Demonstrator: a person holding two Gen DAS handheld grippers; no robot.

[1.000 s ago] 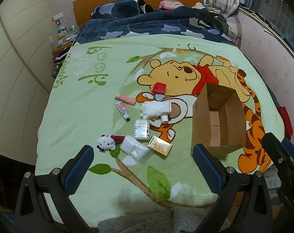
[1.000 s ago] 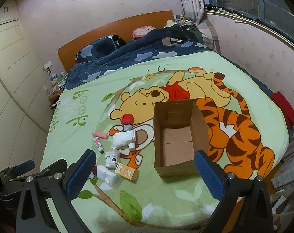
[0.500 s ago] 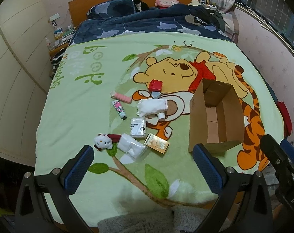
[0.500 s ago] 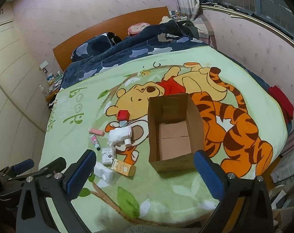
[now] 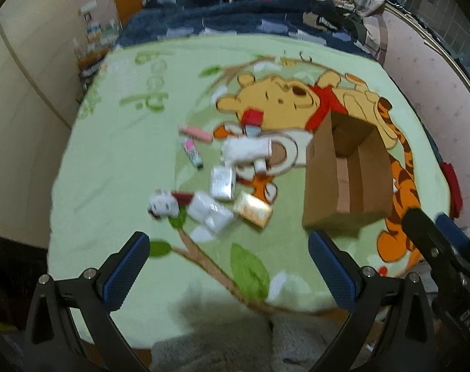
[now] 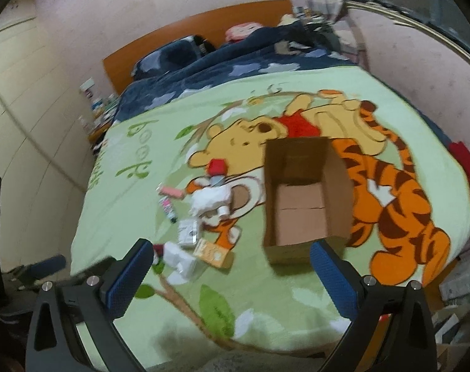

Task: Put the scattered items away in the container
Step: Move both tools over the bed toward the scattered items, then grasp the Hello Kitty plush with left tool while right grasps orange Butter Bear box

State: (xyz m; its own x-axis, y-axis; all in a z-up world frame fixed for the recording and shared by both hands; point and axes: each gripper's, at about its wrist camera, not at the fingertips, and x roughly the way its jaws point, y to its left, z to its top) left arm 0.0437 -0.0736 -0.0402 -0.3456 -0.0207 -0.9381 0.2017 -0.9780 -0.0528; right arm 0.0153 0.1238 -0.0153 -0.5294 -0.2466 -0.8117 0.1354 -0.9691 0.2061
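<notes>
From the left wrist view, the left gripper hangs above the near edge of the bed, its blue-padded fingers spread wide with nothing between them. The cardboard box stands open and looks empty on the green blanket, over to the right. The scatter lies to its left, clear of it: a red-capped bottle, a pink bar, a patterned tube, a white glove, a small white box, a gold box nearest the carton, a clear-wrapped white pack and a white plush toy touching it. My read: this is the opening approach, nothing packed yet, and the next move calls for dropping onto one near item, probably the pack or the gold box. The other tool shows at far right, but its fingers are cut off here. Over to the right wrist view: the right gripper is also released, fingers wide and empty, with the box almost straight ahead, ready to take a delivery. For writing, large green letters are printed on the blanket, upside down from here and too blurred to spell; the labels on the small items are unreadable.
</notes>
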